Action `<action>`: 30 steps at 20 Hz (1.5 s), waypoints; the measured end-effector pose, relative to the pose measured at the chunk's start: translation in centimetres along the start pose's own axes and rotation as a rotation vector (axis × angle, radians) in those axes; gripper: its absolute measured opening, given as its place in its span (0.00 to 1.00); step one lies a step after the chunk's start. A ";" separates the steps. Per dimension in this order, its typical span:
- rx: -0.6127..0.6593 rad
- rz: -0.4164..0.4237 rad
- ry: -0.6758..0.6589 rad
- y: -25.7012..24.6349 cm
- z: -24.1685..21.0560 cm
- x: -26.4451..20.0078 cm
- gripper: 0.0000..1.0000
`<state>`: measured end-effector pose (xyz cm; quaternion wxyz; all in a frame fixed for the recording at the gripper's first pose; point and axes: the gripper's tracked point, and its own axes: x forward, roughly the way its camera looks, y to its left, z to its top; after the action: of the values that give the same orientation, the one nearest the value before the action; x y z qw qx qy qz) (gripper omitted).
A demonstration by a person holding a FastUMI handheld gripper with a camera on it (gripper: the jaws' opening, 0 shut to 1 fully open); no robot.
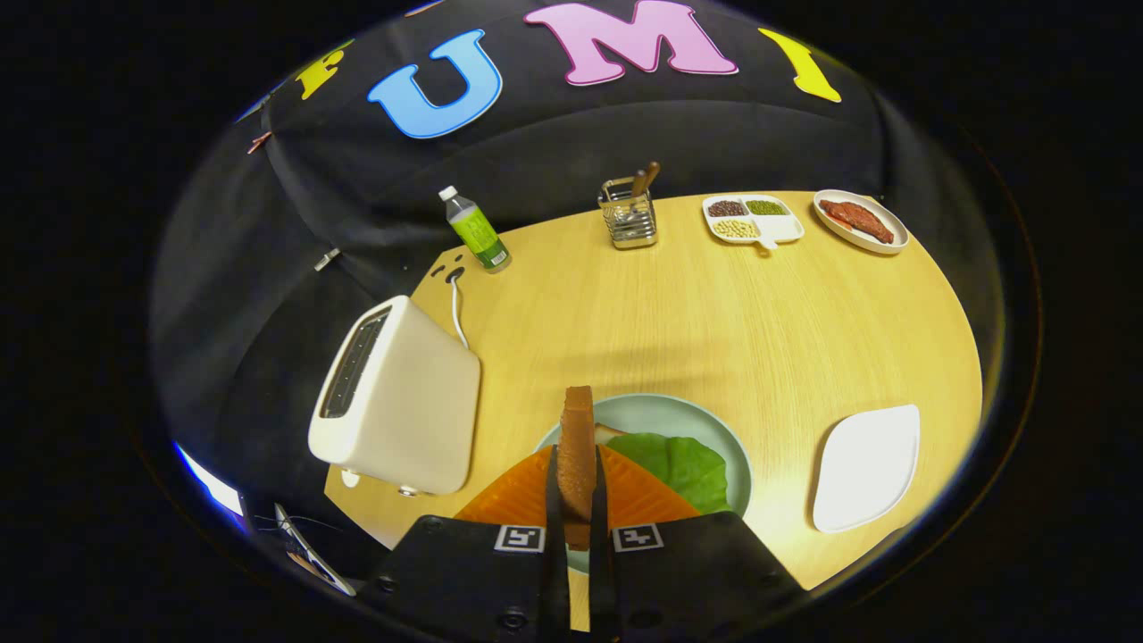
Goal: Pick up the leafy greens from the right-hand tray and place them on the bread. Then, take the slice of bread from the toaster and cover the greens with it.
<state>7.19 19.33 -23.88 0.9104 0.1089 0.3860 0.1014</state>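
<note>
Fingers (pixel 546 487) pinching bread slice (pixel 577 455) upright, edge-on, gripper (pixel 576 500) above pale green plate (pixel 705 420). Leafy greens (pixel 683 466) on plate, at 2 o'clock from fingertips, bit of lower bread peeking beside. Toaster (pixel 397 411) at 10 o'clock. White tray (pixel 866 469) at 3 o'clock, on wooden table (pixel 714 313).

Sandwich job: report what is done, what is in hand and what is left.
Done: the greens lie on the bread in the green plate. In hand: the gripper is shut on the bread slice, held upright above the plate, away from the toaster. Left: lay it over the greens.
</note>
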 end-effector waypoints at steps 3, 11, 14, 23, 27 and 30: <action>-0.013 -0.049 0.015 -1.9 -0.9 0.0 0.17; -0.105 -0.164 -0.008 -6.0 -1.0 0.2 0.90; -0.143 -0.191 -0.072 -7.0 0.4 -1.3 0.99; -0.196 -0.217 -0.388 -8.9 8.3 -11.7 0.99; -0.232 -0.273 -0.567 -10.3 13.0 -18.9 0.99; -0.258 -0.266 -0.673 -10.7 15.1 -24.0 0.99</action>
<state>2.92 0.86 -0.25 0.9977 -0.0302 0.0604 -0.0112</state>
